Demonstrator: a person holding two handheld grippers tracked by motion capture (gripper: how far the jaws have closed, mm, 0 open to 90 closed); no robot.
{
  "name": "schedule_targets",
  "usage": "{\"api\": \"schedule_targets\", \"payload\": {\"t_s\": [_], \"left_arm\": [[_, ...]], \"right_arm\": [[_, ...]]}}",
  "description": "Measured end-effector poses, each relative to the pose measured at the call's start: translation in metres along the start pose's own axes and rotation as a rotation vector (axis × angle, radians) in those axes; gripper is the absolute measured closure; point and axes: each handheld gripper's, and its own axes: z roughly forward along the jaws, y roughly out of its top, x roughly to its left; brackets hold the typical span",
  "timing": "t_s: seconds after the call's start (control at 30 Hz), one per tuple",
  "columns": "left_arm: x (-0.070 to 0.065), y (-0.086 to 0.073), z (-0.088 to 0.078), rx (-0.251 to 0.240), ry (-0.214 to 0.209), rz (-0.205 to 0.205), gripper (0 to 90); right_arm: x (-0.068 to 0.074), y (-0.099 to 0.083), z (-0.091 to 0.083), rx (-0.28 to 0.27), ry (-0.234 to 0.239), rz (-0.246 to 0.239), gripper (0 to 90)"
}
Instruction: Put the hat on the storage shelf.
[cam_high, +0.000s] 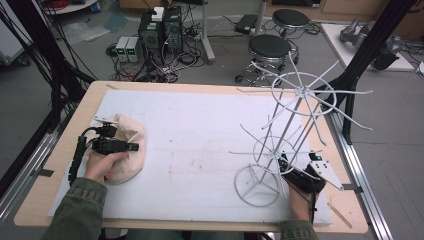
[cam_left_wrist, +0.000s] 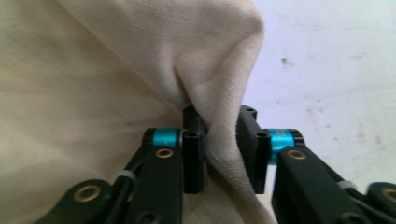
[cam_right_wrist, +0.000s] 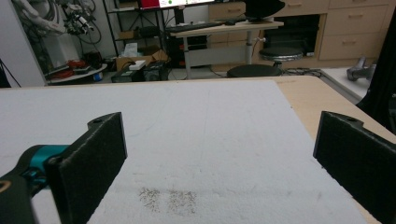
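The surface (cam_high: 210, 145) carries a white foam mat, and I take the wire rack (cam_high: 285, 145) as my landmark: it stands upright at the mat's right side, its bare prongs fanning out, which I judge are meant for hanging things. Well to the left of the rack lies the cream cloth cap (cam_high: 122, 147), slumped in a soft heap, so it needs a pinch grip to lift. My left gripper (cam_left_wrist: 219, 149) has its jaws closed down narrow on a fold of the cap's fabric, the cloth bunched between the pads; that fold gives me something to hold. My right gripper (cam_high: 295, 175) rests just beside the rack's ring base, its jaws spread wide with nothing between them, probably waiting to steady the rack.
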Motion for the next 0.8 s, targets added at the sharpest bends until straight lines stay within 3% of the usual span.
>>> {"api": "schedule_targets", "payload": {"t_s": [0.2,0.43,0.63,0.8], "left_arm": [[-0.009,-0.002,-0.003,-0.012,-0.013,0.055,80.1],[-0.008,-0.006,-0.014,-0.034,-0.020,0.106,81.1],[-0.010,-0.009,-0.038,-0.113,-0.084,0.153,81.2],[-0.013,-0.011,-0.058,-0.212,-0.179,0.200,80.9]], "right_arm": [[0.000,0.000,-0.001,0.003,0.002,-0.004,1.6],[0.000,0.000,-0.001,-0.002,0.001,-0.004,1.6],[0.000,0.000,-0.001,-0.005,0.001,-0.001,1.6],[0.000,0.001,-0.002,-0.007,0.000,0.000,1.7]]}}
